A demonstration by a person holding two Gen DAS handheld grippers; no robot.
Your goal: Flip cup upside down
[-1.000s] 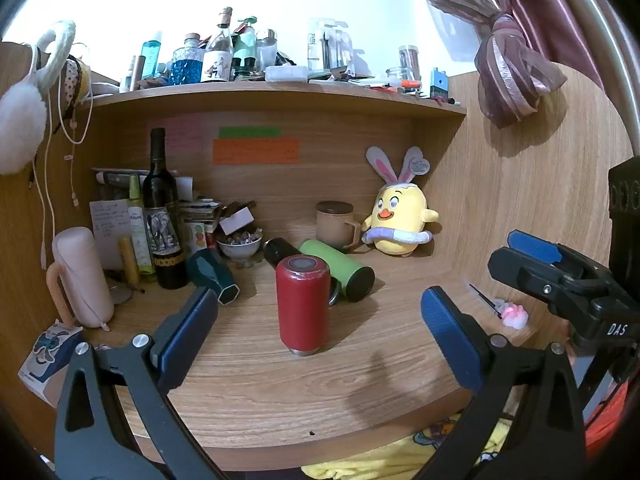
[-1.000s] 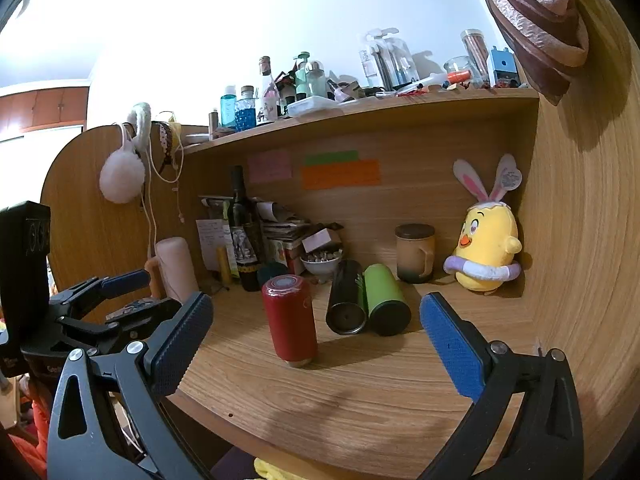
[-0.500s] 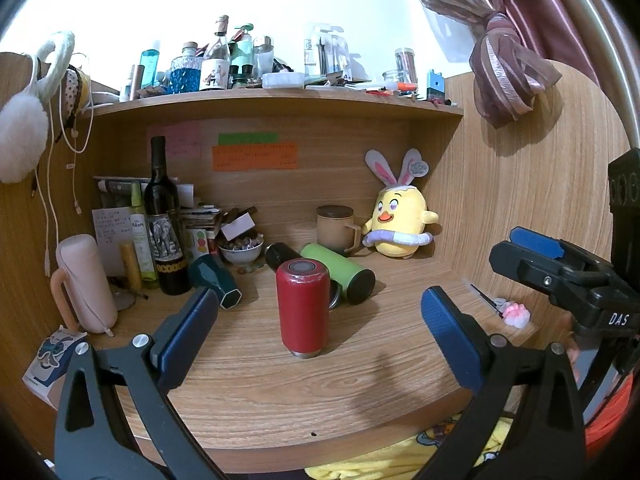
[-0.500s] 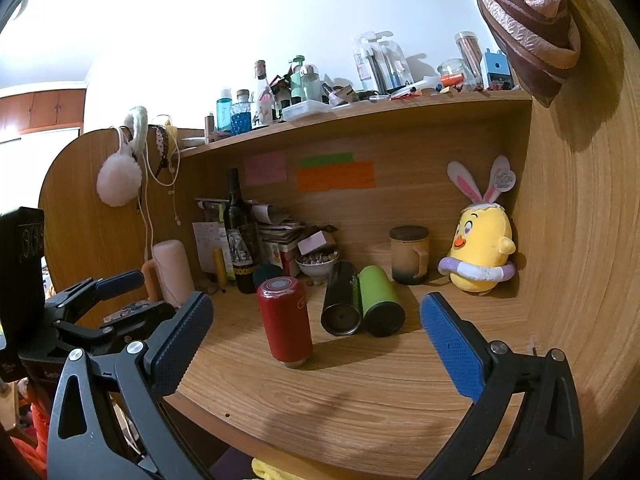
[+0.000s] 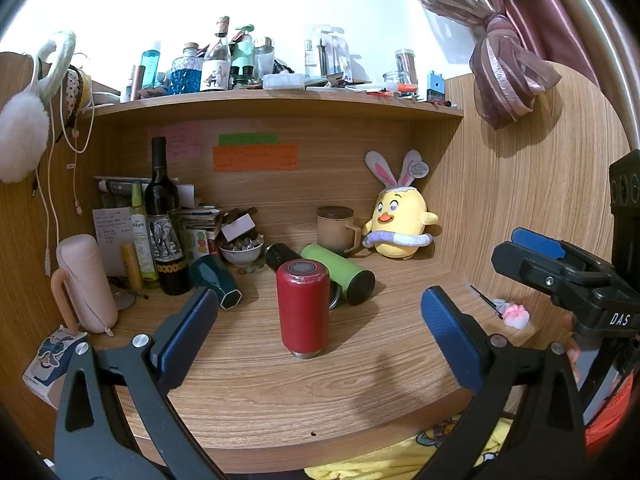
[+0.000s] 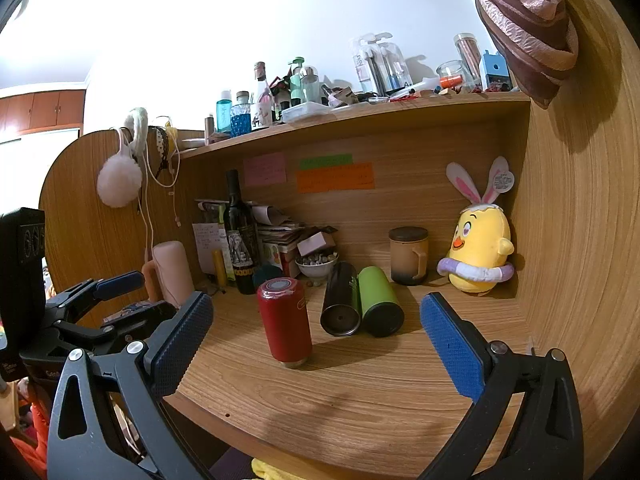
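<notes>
red cup (image 5: pixel 304 312) upright, just in front of green cup (image 5: pixel 340 276). both claws spread, empty. rigid, slick metal; we grab mid-body.

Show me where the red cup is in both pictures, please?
Left wrist view: the red cup stands upright near the middle, between the two fingers of the open left claw.
Right wrist view: the red cup stands left of centre, nearer the left finger of the open right claw.
Shared landmark: the green cup lies on its side just behind the red one, to its right.
</notes>
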